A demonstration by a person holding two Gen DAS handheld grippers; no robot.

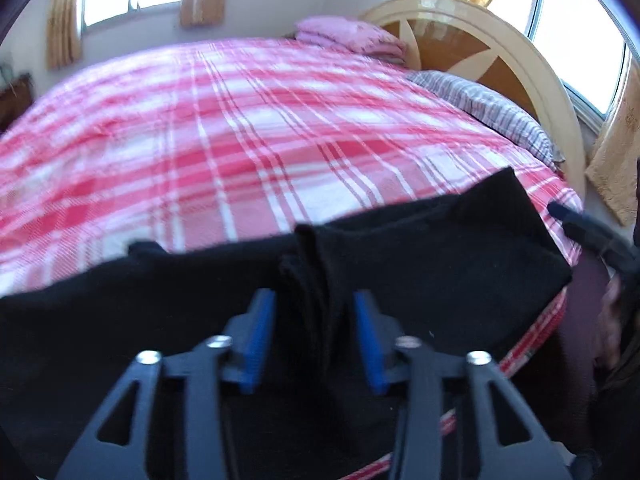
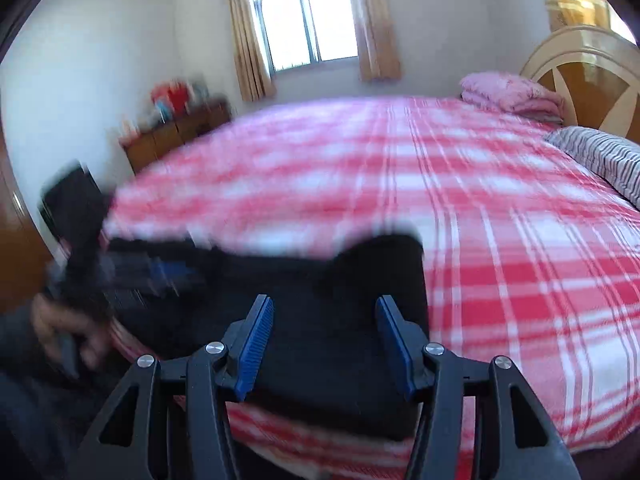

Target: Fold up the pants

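Note:
Black pants (image 1: 420, 248) lie along the near edge of a bed with a red and white plaid cover (image 1: 240, 128). My left gripper (image 1: 314, 300) has its blue pads on either side of a bunched ridge of the black cloth, jaws partly closed around it. My right gripper (image 2: 324, 308) is open above the right end of the pants (image 2: 340, 280), with nothing between its pads. The right gripper shows at the right edge of the left wrist view (image 1: 592, 236). The left gripper shows blurred in the right wrist view (image 2: 160, 272).
A folded pink blanket (image 1: 352, 36) and a striped pillow (image 1: 488, 108) lie by the cream headboard (image 1: 500, 48). A wooden dresser (image 2: 176, 132) stands at the far wall under a curtained window (image 2: 304, 24). The plaid cover (image 2: 480, 200) stretches beyond the pants.

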